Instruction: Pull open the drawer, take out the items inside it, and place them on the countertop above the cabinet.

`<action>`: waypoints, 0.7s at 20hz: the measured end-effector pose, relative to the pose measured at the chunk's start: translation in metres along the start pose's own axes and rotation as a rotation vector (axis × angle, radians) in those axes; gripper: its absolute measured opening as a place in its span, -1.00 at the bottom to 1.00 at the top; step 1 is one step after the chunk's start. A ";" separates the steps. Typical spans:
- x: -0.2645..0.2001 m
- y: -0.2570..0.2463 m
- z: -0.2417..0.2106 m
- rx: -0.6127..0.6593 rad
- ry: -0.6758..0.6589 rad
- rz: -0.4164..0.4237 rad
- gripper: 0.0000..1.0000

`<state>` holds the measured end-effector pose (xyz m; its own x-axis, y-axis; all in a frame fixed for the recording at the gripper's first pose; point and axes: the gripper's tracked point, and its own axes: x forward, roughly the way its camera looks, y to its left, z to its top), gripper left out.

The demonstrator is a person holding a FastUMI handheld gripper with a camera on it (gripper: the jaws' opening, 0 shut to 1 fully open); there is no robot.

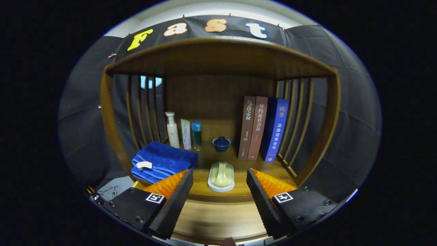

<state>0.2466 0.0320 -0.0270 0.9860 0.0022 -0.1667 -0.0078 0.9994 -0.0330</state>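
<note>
Jaws (218,191) wide apart, nothing between them, fingers angled forward and slightly down toward the front lip of the cabinet (218,58). Cabinet: dark wood, curved top, slatted sides, open front; its tabletop (239,171) carries everything seen. Drawer front (218,215) lies below the tabletop edge, between and under the fingers, its long axis running left to right; lower edge cut off, handle hard to make out, appears closed. Folded blue towel (164,162) sits left, just beyond the left finger, a pale tag on it. Three books (263,128) stand upright at right, spines facing out. Ahead of the jaws, near the front edge, a pale green soap (222,172) rests on a grey dish (221,186), long axis pointing front to back. Behind it, a small dark blue lidded bowl (221,144). Back left: white pump bottle (172,130), pale tube (185,133), teal-capped bottle (197,135), all upright, side by side.
</note>
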 end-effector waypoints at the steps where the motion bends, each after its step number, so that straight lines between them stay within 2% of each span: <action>1: -0.016 0.000 -0.002 0.001 -0.037 -0.006 0.99; 5: -0.070 0.005 -0.033 0.024 -0.100 0.004 0.98; 14: -0.128 0.008 -0.134 0.023 -0.153 -0.002 0.98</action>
<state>0.0981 0.0352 -0.1381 0.9999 0.0036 -0.0146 -0.0038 0.9999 -0.0104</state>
